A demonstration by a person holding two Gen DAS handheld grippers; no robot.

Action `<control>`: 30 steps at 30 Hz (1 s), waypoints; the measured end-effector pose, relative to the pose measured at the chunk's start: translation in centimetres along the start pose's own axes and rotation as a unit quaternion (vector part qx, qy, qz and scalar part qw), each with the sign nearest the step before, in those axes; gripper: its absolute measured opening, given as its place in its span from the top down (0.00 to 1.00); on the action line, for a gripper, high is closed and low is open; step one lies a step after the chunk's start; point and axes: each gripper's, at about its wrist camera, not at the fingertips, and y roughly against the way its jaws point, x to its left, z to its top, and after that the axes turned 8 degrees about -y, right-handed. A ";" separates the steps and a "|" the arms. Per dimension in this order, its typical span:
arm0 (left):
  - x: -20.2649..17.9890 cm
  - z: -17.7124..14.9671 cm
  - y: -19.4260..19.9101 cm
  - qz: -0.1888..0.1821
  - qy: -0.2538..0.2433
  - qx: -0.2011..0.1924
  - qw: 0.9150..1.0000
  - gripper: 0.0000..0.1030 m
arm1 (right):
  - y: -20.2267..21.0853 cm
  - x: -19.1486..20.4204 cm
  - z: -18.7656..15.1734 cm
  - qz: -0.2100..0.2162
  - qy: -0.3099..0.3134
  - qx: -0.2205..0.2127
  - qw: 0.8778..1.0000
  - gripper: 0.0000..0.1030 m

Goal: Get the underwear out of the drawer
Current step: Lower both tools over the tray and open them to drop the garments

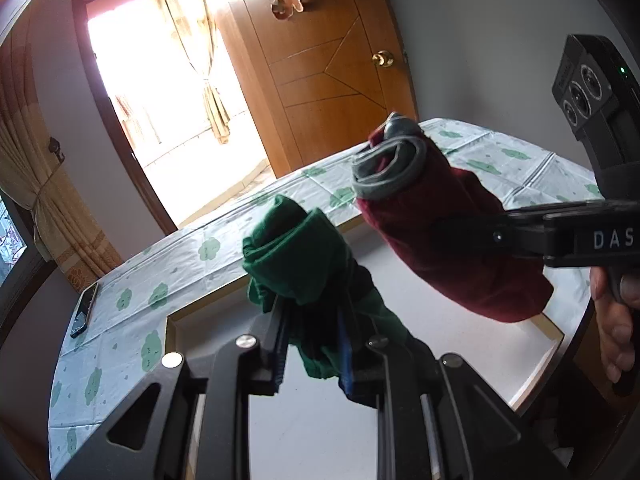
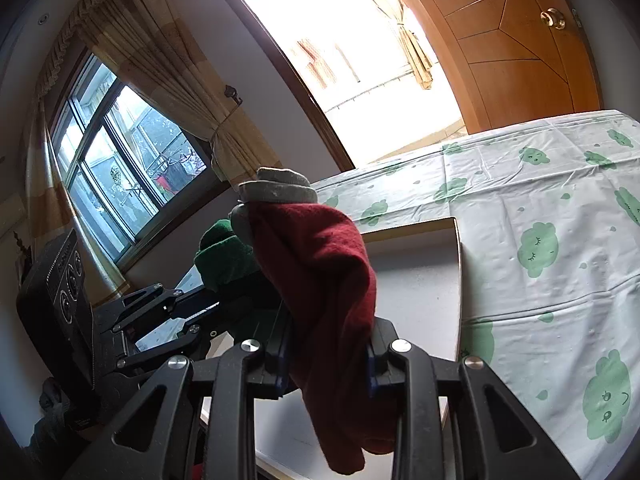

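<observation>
Two handheld grippers lifted rolled underwear clear of an opened drawer in a bedroom. The left gripper [image 1: 316,344] was clenched on a green rolled pair of underwear [image 1: 296,260], its pads biting the loose lower folds while the tight roll stood above the fingertips. To its right, the right gripper [image 2: 326,364] was clamped around the middle of a dark red rolled pair of underwear [image 2: 320,280], grey waistband uppermost and the tail drooping below the jaws. Both bundles hung in the air, near each other but apart, above the pale floor of the drawer [image 1: 420,332], which lay beneath and ahead of the grippers and showed nothing else in the visible part. Beyond the drawer's front edge spread a cloud-print cover [image 2: 540,208], with a phone [image 1: 85,309] lying far to the left of the left gripper. The cloth looked light, soft and limp; judged from its sag, a grip across the thick of each roll would hold better than a pinch on a loose edge, which could let it unroll.
</observation>
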 end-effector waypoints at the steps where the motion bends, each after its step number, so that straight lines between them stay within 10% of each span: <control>1: 0.0 0.1 -0.4 -0.002 0.001 0.006 1.000 0.82 | -0.2 0.0 0.2 -0.004 -0.001 0.001 1.000 0.71; 26: 0.5 2.4 -9.4 -0.038 0.041 0.099 0.994 0.79 | -5.6 -3.0 3.3 -0.091 -0.060 0.049 0.993 0.68; 30: 0.6 2.6 -9.4 -0.031 0.046 0.097 0.994 0.72 | -5.5 -3.2 3.3 -0.102 -0.052 0.041 0.993 0.54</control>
